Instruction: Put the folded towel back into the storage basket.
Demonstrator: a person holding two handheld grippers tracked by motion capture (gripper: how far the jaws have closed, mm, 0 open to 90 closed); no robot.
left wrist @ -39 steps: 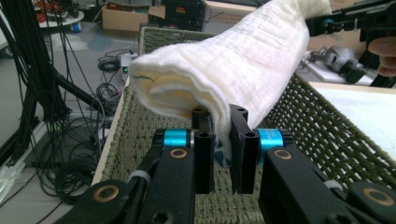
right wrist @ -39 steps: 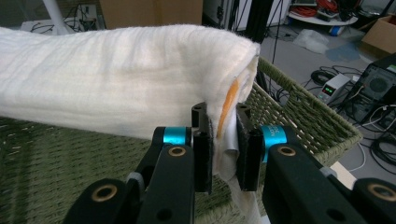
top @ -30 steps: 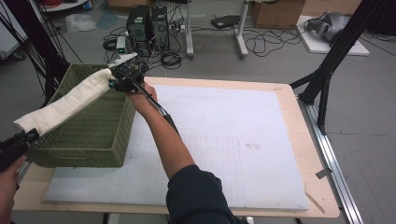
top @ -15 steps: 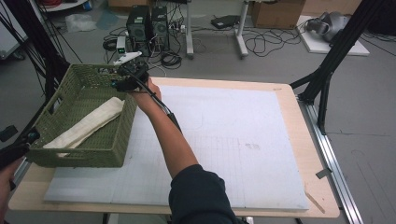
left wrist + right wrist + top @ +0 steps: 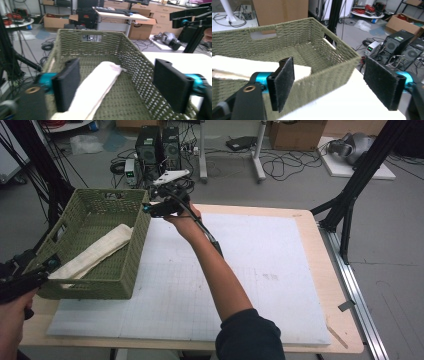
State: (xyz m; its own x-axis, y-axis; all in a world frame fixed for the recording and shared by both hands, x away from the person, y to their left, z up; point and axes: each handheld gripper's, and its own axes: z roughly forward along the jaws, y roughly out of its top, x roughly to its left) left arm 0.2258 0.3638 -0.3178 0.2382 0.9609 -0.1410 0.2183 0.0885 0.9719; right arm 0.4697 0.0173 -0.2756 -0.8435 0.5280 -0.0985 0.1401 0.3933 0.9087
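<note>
Green woven strands make up the basket, which sits on the left part of the white mat on the wooden table. Inside it lies the cream folded towel. It is long and thin, and it stretches on a slant from the near left corner up toward the far right side of the basket floor. One end seems to rest up on the near rim, by my left gripper. I am holding that one low at the near left corner of the basket, and in the left gripper view its two black jaws have just been opening and now stand wide apart. The towel lies in the gap between them, but the pads do not press on it, so I am not holding it. My right gripper is up by the far right corner of the basket, just outside the wall. Its jaws have just been opening too. In the right gripper view the fuzzy pads are far apart, with nothing caught between them. Past them I can see the basket wall and the end of the towel resting inside. My right arm reaches over the mat.
</note>
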